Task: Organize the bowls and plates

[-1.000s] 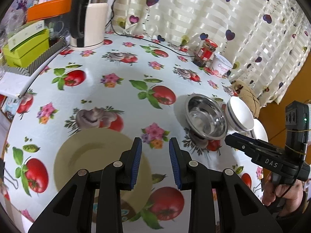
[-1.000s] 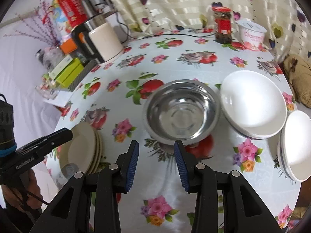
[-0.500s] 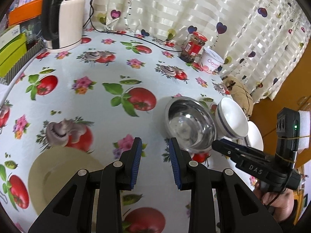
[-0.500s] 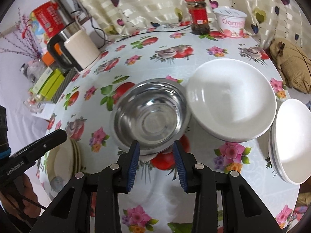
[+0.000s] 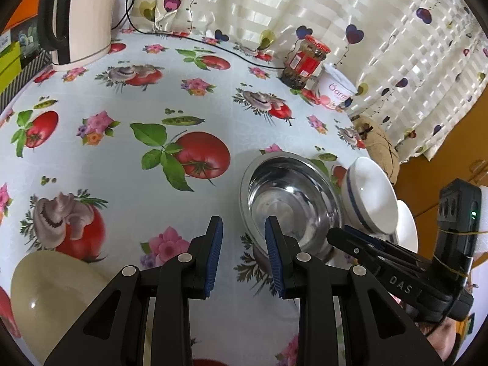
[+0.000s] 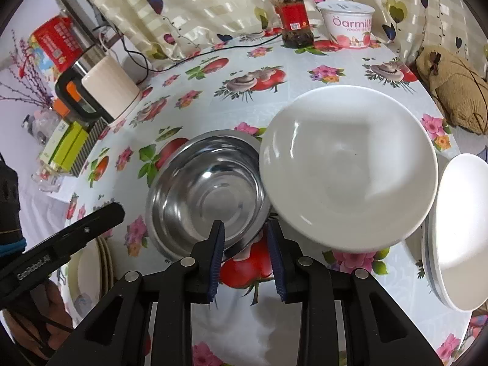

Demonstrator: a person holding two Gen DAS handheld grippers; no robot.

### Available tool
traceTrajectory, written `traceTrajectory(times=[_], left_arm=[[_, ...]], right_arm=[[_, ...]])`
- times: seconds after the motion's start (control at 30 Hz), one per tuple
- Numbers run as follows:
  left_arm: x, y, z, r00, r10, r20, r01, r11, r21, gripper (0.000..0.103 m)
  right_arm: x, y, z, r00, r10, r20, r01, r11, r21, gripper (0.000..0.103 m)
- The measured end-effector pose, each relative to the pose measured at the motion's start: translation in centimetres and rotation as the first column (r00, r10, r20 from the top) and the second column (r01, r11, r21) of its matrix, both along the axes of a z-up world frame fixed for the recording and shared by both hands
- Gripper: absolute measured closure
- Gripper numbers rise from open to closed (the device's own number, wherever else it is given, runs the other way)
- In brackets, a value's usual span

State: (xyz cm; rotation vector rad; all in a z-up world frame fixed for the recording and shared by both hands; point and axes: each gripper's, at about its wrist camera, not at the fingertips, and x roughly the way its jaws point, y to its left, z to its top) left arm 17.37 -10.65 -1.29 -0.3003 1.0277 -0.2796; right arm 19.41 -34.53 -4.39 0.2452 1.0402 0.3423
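Steel bowl sits between your grippers on the flowered tablecloth, its near rim between the parted, empty fingers of your right gripper. Your left gripper is open too, holding nothing, just beside the bowl's left rim. White bowl touches the steel one; cream plates lie left.

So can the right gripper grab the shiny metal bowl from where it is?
Probably yes. The right gripper is open, its jaws astride the near rim of the shiny steel bowl, one inside, one outside. The big white bowl overlaps the steel bowl's far side, but not where the jaws are.
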Motion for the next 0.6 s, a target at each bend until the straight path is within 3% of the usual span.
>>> traceTrajectory(times=[0.33, 0.6], left_arm=[[1.6, -1.4, -1.6, 0.999, -0.021, -0.029, 0.021, 1.0, -0.009, 0.074], [0.8, -1.5, -1.5, 0.999, -0.036, -0.028, 0.036, 0.999, -0.001, 0.074]], right_arm=[[0.8, -0.2, -0.6, 1.0, -0.005, -0.009, 0.005, 1.0, 0.0, 0.085], [0.8, 0.0, -0.5, 1.0, 0.002, -0.012, -0.002, 1.0, 0.0, 0.085]])
